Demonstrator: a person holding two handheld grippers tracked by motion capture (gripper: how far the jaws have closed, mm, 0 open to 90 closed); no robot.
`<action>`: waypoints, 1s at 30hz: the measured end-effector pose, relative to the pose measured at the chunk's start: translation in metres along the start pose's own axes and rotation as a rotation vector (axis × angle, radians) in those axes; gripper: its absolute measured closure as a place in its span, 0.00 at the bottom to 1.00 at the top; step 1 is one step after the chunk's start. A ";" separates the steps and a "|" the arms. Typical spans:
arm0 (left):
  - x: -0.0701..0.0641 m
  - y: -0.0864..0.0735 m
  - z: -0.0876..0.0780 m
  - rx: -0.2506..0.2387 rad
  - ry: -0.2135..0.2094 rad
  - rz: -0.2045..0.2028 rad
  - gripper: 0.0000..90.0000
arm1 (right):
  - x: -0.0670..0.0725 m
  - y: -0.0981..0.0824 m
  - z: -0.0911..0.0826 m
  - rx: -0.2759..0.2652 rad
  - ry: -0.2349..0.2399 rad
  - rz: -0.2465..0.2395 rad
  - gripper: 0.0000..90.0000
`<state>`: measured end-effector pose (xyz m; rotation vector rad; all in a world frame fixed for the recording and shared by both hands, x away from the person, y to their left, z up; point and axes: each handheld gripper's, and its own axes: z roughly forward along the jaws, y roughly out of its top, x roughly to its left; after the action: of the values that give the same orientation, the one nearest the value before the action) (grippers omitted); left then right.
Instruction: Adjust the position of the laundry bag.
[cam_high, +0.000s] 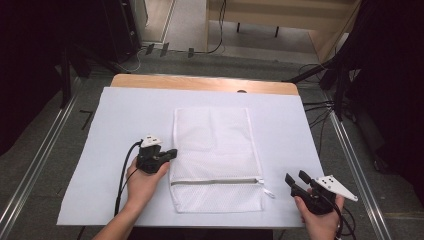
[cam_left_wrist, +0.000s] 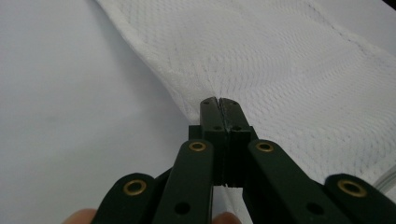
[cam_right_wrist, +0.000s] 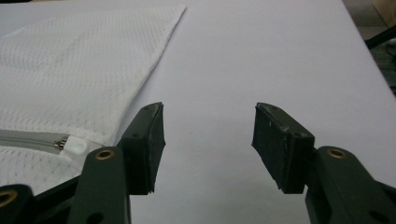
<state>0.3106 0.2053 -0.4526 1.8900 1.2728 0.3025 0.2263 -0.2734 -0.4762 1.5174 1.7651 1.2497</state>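
White mesh bag: a flat rectangular laundry bag of white netting (cam_high: 216, 157) lies in the middle of the table, its long sides running away from the person.
Zip: a grey zipper (cam_high: 215, 182) crosses the bag near its near end, with a small white pull tab (cam_high: 268, 192) at the right end, just off the bag's right edge.
Table cover: a pale sheet (cam_high: 295, 130) is spread over the wooden tabletop (cam_high: 200, 82), whose bare far edge shows beyond it.
Left tongs: the black two-jaw left gripper (cam_high: 172, 153) sits at the bag's left edge, about halfway along it. In the left gripper view its jaws are pressed together, with the tips (cam_left_wrist: 218, 103) right at the hem of the netting. A faint pucker in the mesh runs up from the tips, but whether a fold is truly pinched between them I cannot tell.
Left hand: the person's left hand (cam_high: 145, 182) wraps the gripper's body, a black cable (cam_high: 122, 175) trailing back along the sheet.
Right tongs: the black right gripper (cam_high: 295, 179) is near the front right corner of the sheet, apart from the bag, with its jaws spread and nothing between them but bare sheet.
Right gripper view: the zip's white tab (cam_right_wrist: 77, 147) lies just left of the left jaw, not touching it.
Right hand: the right hand (cam_high: 320, 220) holds the gripper low at the table's near edge, grey three-cornered plate (cam_high: 336, 186) on top.
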 end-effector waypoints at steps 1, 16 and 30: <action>0.003 -0.001 -0.004 -0.002 0.005 0.000 1.00 | 0.002 0.000 0.001 0.001 0.011 0.002 0.49; 0.055 -0.017 -0.033 -0.037 0.029 -0.062 1.00 | 0.051 0.007 0.005 0.017 0.126 -0.058 0.40; 0.058 -0.012 -0.056 -0.133 0.071 -0.072 0.51 | 0.088 0.012 0.022 0.104 0.216 -0.078 0.18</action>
<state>0.2963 0.2849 -0.4390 1.7306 1.3316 0.4097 0.2280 -0.1835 -0.4596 1.3974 2.0363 1.3432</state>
